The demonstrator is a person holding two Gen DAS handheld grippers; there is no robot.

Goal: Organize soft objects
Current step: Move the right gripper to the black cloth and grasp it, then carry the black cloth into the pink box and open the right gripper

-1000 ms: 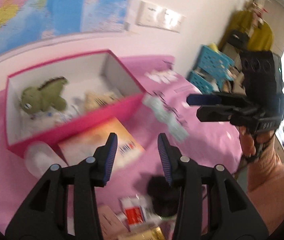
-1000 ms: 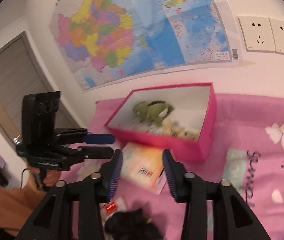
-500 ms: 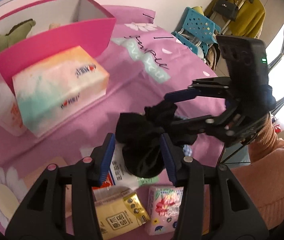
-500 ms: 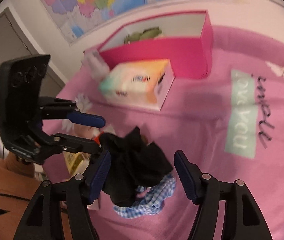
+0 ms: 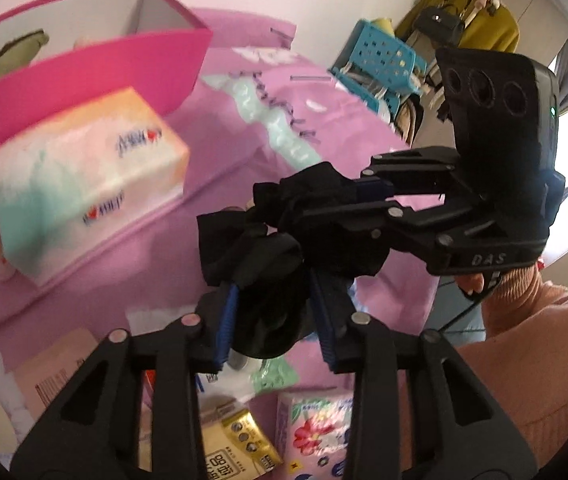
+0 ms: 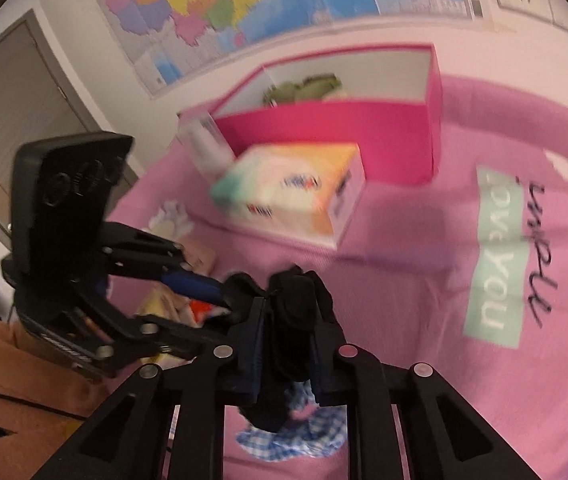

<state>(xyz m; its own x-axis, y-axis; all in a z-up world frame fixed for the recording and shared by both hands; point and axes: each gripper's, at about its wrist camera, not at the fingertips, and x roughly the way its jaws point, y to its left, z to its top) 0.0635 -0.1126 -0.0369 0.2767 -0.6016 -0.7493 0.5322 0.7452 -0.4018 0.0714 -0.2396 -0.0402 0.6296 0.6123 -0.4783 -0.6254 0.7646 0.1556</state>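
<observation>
The black cloth (image 5: pixel 268 240) hangs bunched in the air, pinched from two sides: the left gripper (image 5: pixel 274 320) is clamped on its lower folds, the right gripper (image 6: pixel 286 344) closed on the other end. Held between them this way, I'd guess it's being gathered for stowing. Ahead of both grippers sits the tissue box (image 5: pixel 84 176), and beyond it the pink box (image 6: pixel 324 136), already holding a green plush (image 6: pixel 304 86).

Right hand-held gripper (image 6: pixel 286 346) clamped on black fabric (image 6: pixel 296 320); left hand-held gripper (image 6: pixel 220 312) pinches it too, near the tissue box (image 6: pixel 292 192).
</observation>
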